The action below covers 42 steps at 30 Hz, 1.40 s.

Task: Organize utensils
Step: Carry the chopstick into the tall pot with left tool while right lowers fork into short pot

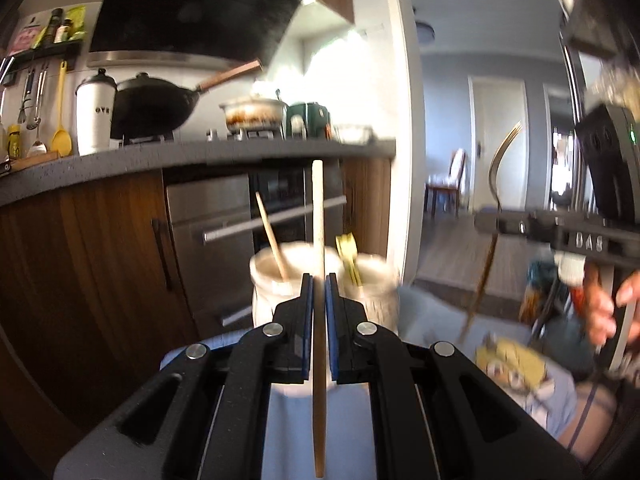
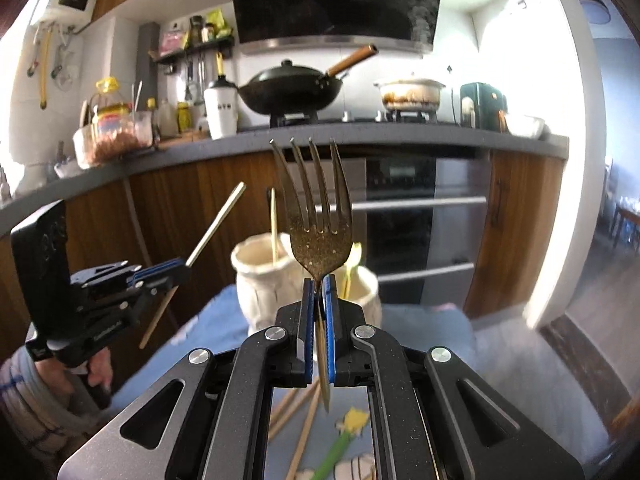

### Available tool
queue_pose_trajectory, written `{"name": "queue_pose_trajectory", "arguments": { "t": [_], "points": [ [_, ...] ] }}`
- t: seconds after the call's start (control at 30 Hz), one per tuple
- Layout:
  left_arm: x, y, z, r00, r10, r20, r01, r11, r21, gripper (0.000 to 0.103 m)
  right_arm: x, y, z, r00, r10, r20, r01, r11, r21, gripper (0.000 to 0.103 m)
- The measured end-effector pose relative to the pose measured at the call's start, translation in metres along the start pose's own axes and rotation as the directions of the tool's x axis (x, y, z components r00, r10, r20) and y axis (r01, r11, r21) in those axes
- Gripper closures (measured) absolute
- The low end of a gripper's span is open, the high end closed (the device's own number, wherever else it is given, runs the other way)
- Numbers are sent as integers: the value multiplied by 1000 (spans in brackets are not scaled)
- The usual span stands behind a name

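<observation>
Left gripper (image 1: 319, 280) pinching a chopstick (image 1: 319, 216) upright; right gripper (image 2: 319, 282) clamped on a fork (image 2: 318, 224), above two cream holders (image 2: 262, 276), apparently.

Right gripper (image 2: 319, 286) clamps a gold fork (image 2: 319, 220) at the neck, tines up. Left gripper (image 2: 176, 272) at the left edge grips a chopstick (image 2: 216, 226), tilted. Two cream jars behind: left jar (image 2: 260, 276) has one chopstick, right jar (image 2: 360, 292) blurry. Loose chopsticks (image 2: 296, 420) on blue cloth (image 2: 424, 332) below.
</observation>
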<state>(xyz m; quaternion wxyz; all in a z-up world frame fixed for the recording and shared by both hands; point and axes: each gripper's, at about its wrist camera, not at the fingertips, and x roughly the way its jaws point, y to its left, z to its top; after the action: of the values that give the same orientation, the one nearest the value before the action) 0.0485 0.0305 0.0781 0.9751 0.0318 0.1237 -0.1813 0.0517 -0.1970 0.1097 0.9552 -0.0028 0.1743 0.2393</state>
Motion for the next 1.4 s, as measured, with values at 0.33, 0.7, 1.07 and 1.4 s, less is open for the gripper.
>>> {"name": "queue_pose_trajectory", "arguments": {
  "t": [0.33, 0.7, 1.07, 1.4],
  "points": [
    [45, 18, 57, 994, -11, 107, 15, 999, -36, 97, 19, -1, 54, 995, 20, 98, -17, 999, -28, 97],
    [104, 35, 60, 997, 5, 82, 4, 994, -112, 97, 80, -15, 65, 995, -9, 100, 8, 1000, 5, 97],
    [91, 39, 45, 996, 4, 87, 3, 997, -75, 97, 98, -33, 47, 998, -7, 66, 2, 998, 61, 97],
    [67, 43, 35, 997, 34, 64, -31, 999, -38, 97, 118, -37, 28, 1000, -3, -16, 4, 997, 81, 97]
  ]
}}
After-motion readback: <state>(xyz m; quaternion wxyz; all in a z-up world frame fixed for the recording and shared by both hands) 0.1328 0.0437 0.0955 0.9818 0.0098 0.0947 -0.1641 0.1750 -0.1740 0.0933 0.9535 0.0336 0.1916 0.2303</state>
